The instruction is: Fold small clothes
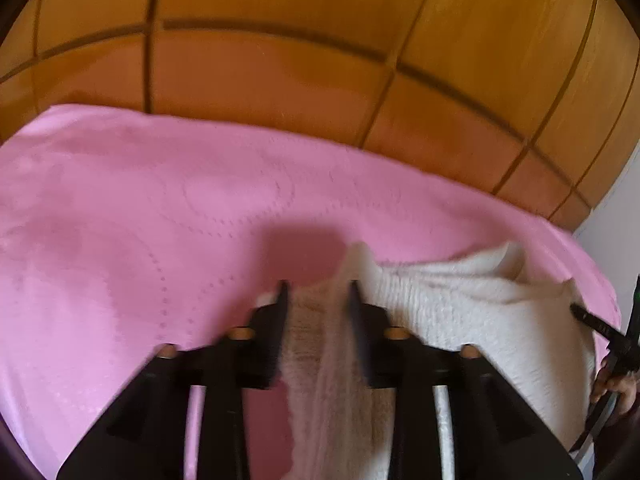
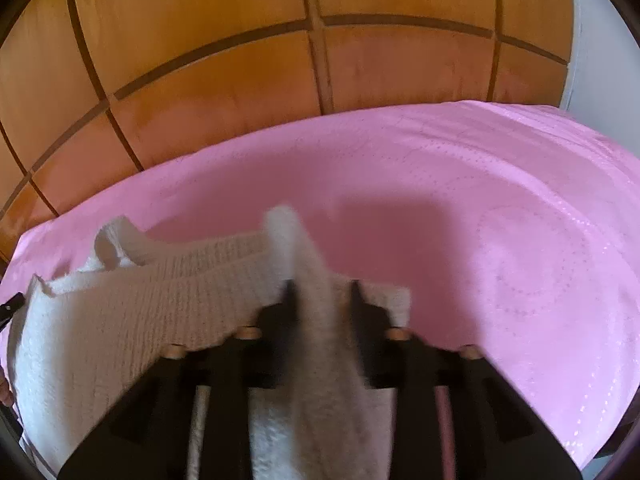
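I see the white knitted garment (image 1: 460, 320) lying on the pink bedspread (image 1: 120, 220). A blurred fold rises between the left gripper (image 1: 316, 292) fingers and the right gripper (image 2: 320, 292) fingers; I cannot tell whether either pair grips it. Its near edge is cut off.

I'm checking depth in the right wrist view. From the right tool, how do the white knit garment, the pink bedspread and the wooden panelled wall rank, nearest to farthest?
1. White knit garment: between the fingers of the right tool, spreading left.
2. Pink bedspread: under the garment, extending ahead and right.
3. Wooden panelled wall: beyond the bedspread's far edge, across the top.
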A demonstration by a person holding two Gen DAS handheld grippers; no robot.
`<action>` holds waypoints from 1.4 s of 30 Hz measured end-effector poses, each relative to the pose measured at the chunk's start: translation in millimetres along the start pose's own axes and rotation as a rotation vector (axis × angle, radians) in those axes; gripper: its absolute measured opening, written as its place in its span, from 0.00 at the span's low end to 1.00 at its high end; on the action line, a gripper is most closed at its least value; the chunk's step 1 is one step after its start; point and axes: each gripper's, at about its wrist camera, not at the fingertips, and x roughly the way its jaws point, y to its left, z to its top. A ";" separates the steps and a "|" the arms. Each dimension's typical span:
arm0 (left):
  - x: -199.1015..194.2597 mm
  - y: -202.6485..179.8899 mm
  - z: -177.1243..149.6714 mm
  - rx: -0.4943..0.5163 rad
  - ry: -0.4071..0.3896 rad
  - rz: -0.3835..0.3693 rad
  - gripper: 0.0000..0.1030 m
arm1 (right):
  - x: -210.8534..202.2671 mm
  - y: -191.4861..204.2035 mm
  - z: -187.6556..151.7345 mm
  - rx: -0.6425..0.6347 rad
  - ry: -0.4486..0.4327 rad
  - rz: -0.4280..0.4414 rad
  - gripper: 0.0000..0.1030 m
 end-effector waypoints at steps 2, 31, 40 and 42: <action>-18.8 -2.5 0.2 0.014 -0.046 -0.020 0.38 | -16.6 2.3 -0.1 -0.013 -0.045 -0.017 0.42; 23.1 -82.0 -4.9 0.193 -0.006 -0.102 0.00 | -0.7 113.2 -26.8 -0.225 0.020 0.134 0.04; 38.2 -58.0 -8.5 0.109 0.073 -0.021 0.00 | 11.9 108.7 -34.1 -0.193 0.018 0.125 0.08; 19.8 -60.4 -10.8 0.116 0.050 -0.009 0.18 | 4.5 108.8 -32.5 -0.191 0.008 0.117 0.23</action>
